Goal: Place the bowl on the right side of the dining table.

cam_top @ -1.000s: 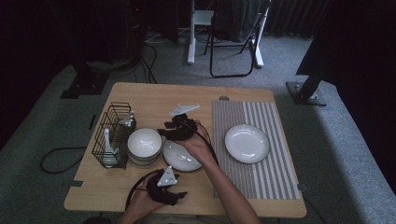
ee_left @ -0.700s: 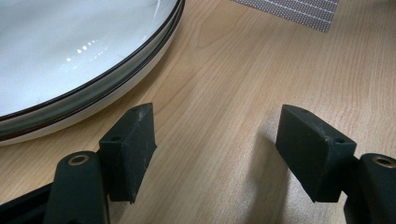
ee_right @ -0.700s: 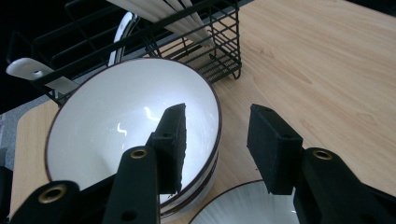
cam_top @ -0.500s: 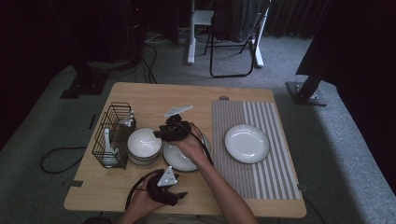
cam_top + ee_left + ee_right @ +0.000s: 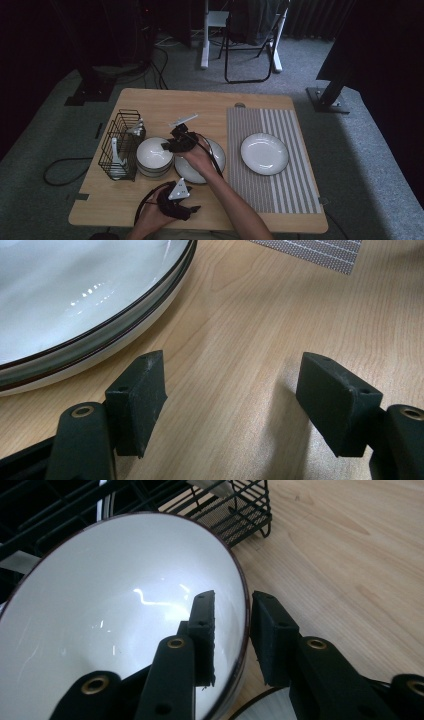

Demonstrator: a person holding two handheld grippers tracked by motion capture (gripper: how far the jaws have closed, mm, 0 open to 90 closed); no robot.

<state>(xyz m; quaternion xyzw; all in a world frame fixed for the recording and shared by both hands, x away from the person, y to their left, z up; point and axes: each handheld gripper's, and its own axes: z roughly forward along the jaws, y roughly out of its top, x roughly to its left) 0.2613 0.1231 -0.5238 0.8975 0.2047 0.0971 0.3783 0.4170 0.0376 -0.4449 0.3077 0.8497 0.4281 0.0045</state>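
A stack of white bowls [image 5: 154, 156] with dark rims stands beside a black wire rack [image 5: 120, 145]. My right gripper [image 5: 167, 145] reaches over the stack's right edge. In the right gripper view, the right gripper [image 5: 232, 635] straddles the top bowl's [image 5: 115, 620] rim, one jaw inside and one outside. The jaws have just been closing, and a narrow gap still shows at the rim. My left gripper [image 5: 192, 209] rests near the table's front edge, open and holding nothing. In the left gripper view, the left gripper [image 5: 230, 405] sits on bare wood next to stacked white plates [image 5: 75, 300].
The plate stack [image 5: 217, 155] lies under my right forearm. A single white plate [image 5: 264, 153] sits on a striped grey mat [image 5: 280, 190] at the right. The rack holds a few pale items. A chair and stands are on the floor behind the table [image 5: 150, 107].
My right gripper has moved left and down from above the plates to the bowl stack's rim, its jaws narrowing. The left gripper has stayed put.
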